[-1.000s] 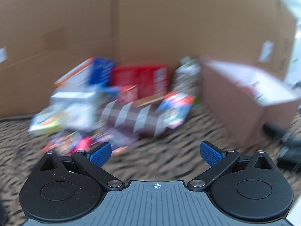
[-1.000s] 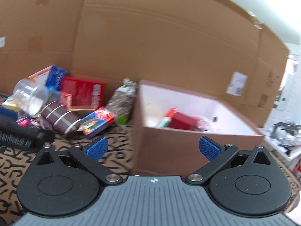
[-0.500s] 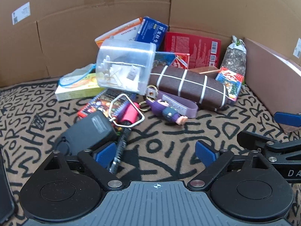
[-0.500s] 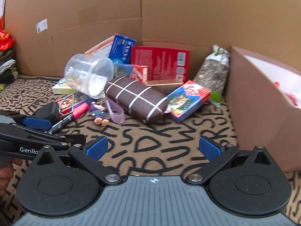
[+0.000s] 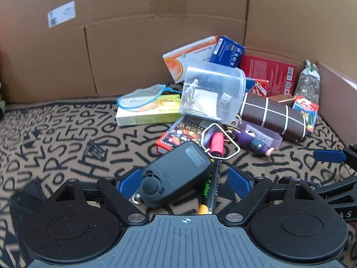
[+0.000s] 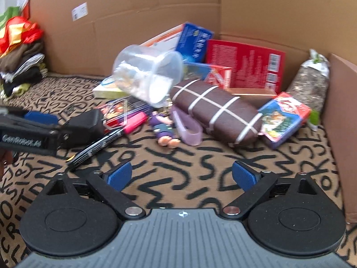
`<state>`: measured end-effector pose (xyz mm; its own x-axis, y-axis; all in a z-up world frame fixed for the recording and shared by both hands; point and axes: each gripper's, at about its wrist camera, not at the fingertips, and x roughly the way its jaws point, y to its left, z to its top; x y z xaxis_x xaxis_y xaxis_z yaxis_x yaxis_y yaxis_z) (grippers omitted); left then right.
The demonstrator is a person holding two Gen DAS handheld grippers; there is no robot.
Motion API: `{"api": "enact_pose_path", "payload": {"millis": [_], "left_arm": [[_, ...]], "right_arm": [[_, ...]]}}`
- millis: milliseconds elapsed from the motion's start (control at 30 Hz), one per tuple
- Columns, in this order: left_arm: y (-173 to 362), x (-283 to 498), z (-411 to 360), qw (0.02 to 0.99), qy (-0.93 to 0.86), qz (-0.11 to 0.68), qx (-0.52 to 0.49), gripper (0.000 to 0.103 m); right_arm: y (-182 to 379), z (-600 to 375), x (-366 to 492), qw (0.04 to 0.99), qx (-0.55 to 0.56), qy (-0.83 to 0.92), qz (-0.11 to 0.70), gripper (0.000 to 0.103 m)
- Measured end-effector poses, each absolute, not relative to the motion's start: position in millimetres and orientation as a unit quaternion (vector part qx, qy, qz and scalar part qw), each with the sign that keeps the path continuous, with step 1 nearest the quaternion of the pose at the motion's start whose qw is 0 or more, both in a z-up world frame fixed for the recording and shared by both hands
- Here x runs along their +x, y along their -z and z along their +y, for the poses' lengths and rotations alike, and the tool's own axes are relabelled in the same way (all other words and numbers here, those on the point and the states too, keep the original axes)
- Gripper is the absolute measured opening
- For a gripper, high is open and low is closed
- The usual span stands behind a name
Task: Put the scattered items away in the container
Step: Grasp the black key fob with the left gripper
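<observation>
My left gripper [image 5: 184, 182] is open low over the patterned rug, and a black plug-like device [image 5: 176, 172] lies between its fingers without being clamped. A black marker [image 5: 210, 189] with a pink cap lies just right of the device. Behind them are a tipped clear tub of cotton swabs [image 5: 214, 96], a brown case with white lines [image 5: 272, 116] and a purple figurine [image 5: 256, 140]. My right gripper [image 6: 181, 176] is open and empty over bare rug, short of the figurine [image 6: 165, 131]. The brown container box [image 6: 341, 122] shows one wall at the far right.
Cardboard walls [image 5: 133, 33] enclose the back and left. Several flat boxes lean at the back: a red one [image 6: 245, 64], a blue one [image 6: 194, 42], a yellow-green one [image 5: 147, 111]. A grain bag [image 6: 310, 87] and a card pack [image 6: 283, 116] lie near the container. Folded clothes [image 6: 20, 51] are stacked far left.
My left gripper has pushed forward and down, so the black device now sits between its fingers. My right gripper has edged closer to the pile. Both stay open.
</observation>
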<state>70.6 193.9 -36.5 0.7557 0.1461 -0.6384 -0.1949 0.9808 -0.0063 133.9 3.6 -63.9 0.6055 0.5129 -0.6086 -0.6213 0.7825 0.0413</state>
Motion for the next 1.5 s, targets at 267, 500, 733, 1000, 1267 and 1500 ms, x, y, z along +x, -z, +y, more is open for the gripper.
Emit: {"api": "enact_pose_path", "payload": {"millis": [267, 500, 733, 1000, 1267, 1500], "left_arm": [[43, 73, 219, 0.931, -0.043, 0.361, -0.033, 0.086], [55, 72, 239, 0.923, -0.034, 0.379, -0.059, 0.079], [56, 67, 244, 0.928, -0.019, 0.366, -0.065, 0.068], [53, 68, 252, 0.929, -0.013, 0.359, -0.087, 0.079], [53, 70, 250, 0.932, -0.004, 0.354, -0.080, 0.080], [55, 74, 244, 0.933, 0.001, 0.354, -0.065, 0.073]], "right_arm": [[65, 26, 121, 0.881, -0.114, -0.336, 0.313, 0.089], [58, 47, 119, 0.887, -0.127, -0.334, 0.294, 0.083], [51, 65, 136, 0.888, -0.106, -0.333, 0.298, 0.056], [45, 84, 143, 0.893, -0.123, -0.327, 0.285, 0.049], [42, 99, 148, 0.892, -0.130, -0.332, 0.278, 0.049], [49, 106, 155, 0.883, -0.117, -0.335, 0.307, 0.006]]}}
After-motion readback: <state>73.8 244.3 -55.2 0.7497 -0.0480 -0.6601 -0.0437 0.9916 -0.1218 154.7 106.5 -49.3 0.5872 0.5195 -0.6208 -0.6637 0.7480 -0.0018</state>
